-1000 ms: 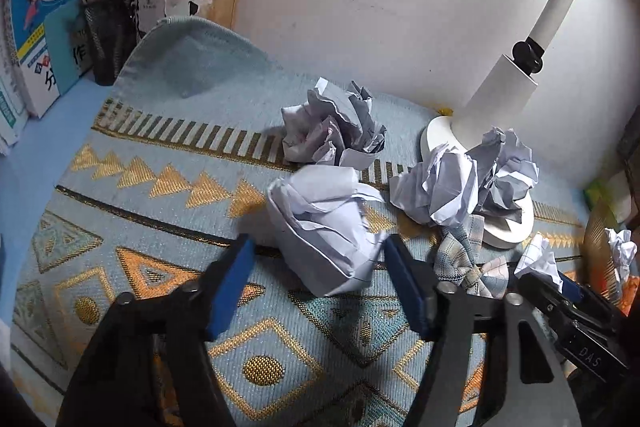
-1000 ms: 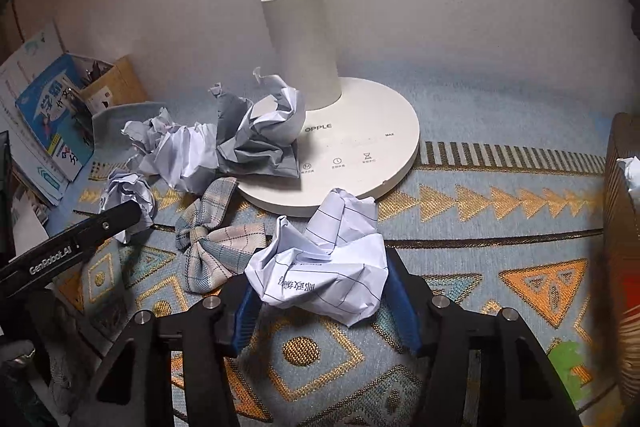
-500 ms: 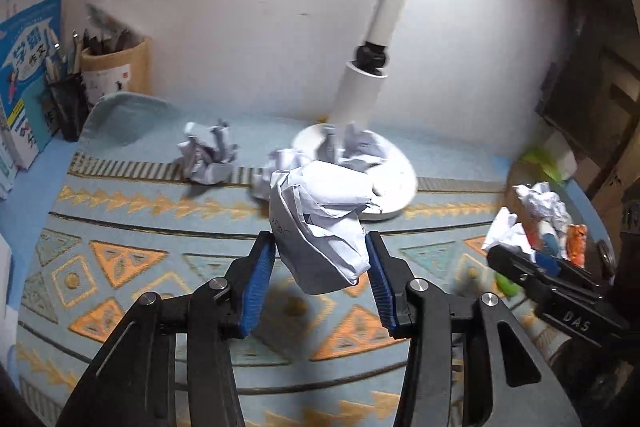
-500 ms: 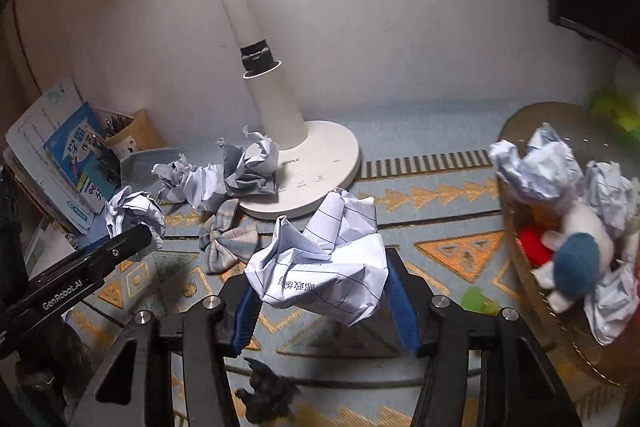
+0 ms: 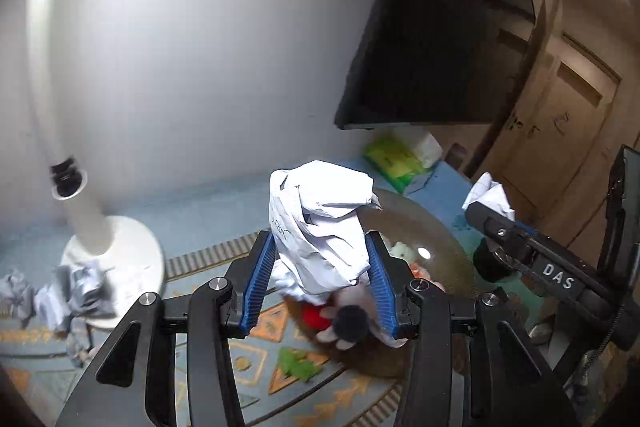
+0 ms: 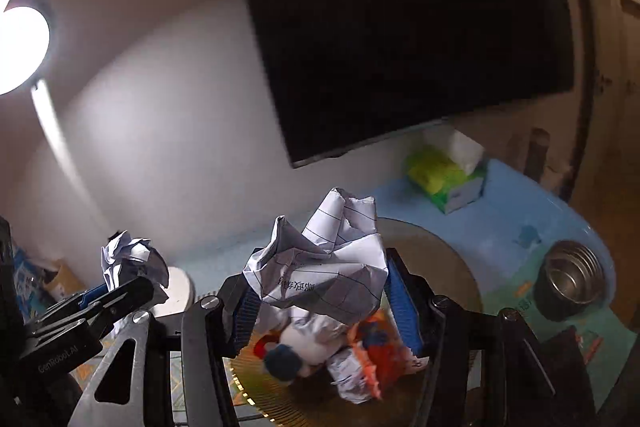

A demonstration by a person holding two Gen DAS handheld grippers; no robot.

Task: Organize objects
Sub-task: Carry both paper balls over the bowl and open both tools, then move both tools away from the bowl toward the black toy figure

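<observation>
You are looking at creased matt paper in your left gripper (image 5: 322,285), a white crumpled paper ball (image 5: 320,227) pressed between ribbed blue pads that are looking rubbery on matt black plastic arms. Your right gripper (image 6: 328,311) is pinching a ruled, printed paper wad (image 6: 324,275), rough with folds. Below, the round basket (image 6: 440,255) is showing a fine woven texture. At far right a steel bowl (image 6: 570,281) is shining, smooth and glossy. The white lamp base (image 5: 128,251) at left is appearing smooth plastic, and the patterned mat (image 5: 224,255) is looking like woven cloth.

Basket (image 6: 440,247) contents partly hidden behind paper ball (image 6: 320,267); blurred paper wads (image 5: 68,295) at 8 o'clock.
</observation>
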